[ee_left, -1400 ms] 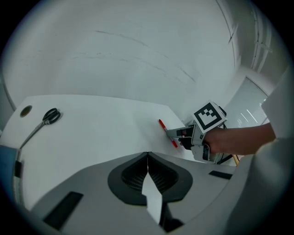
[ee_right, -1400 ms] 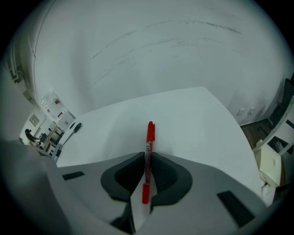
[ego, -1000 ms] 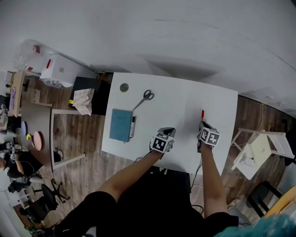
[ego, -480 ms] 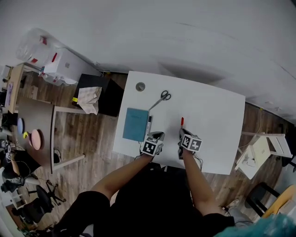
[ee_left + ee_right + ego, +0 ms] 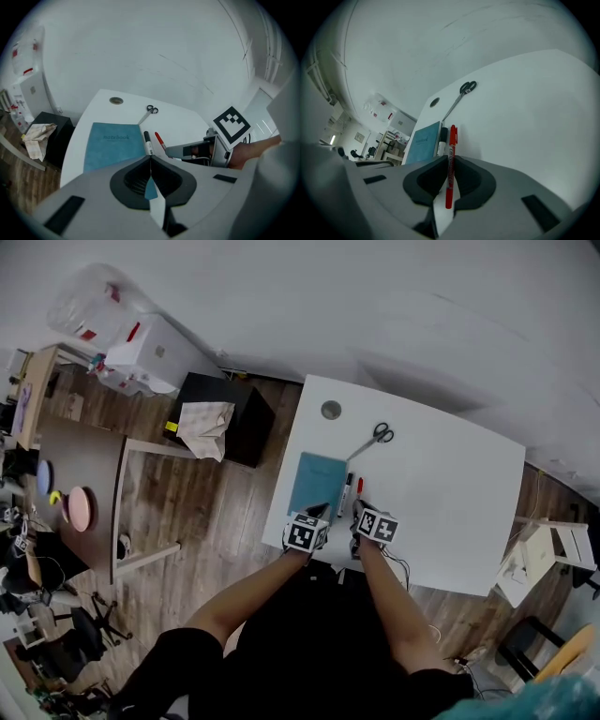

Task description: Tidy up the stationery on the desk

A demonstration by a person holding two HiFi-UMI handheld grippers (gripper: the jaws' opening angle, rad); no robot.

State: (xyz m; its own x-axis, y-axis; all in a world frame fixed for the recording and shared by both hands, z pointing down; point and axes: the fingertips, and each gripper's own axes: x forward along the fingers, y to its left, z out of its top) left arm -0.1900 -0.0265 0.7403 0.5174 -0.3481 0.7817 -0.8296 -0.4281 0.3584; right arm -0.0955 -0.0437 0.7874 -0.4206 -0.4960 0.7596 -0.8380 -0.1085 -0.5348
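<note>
Both were shut: the left gripper [image 5: 150, 158] on nothing, the right gripper [image 5: 450, 159] on a red pen [image 5: 450, 164]. A black marker [image 5: 344, 495] lay between pen and notebook [image 5: 316, 484].

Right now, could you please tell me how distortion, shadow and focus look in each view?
Head view: wide-angle bend curves the desk edges, with a soft shadow on the wall behind it. Left gripper view: fisheye with black corners, yet the notebook cover print is readable. Right gripper view: same dark rim; the red pen between the jaws is sharp, the far room hazy.
</note>
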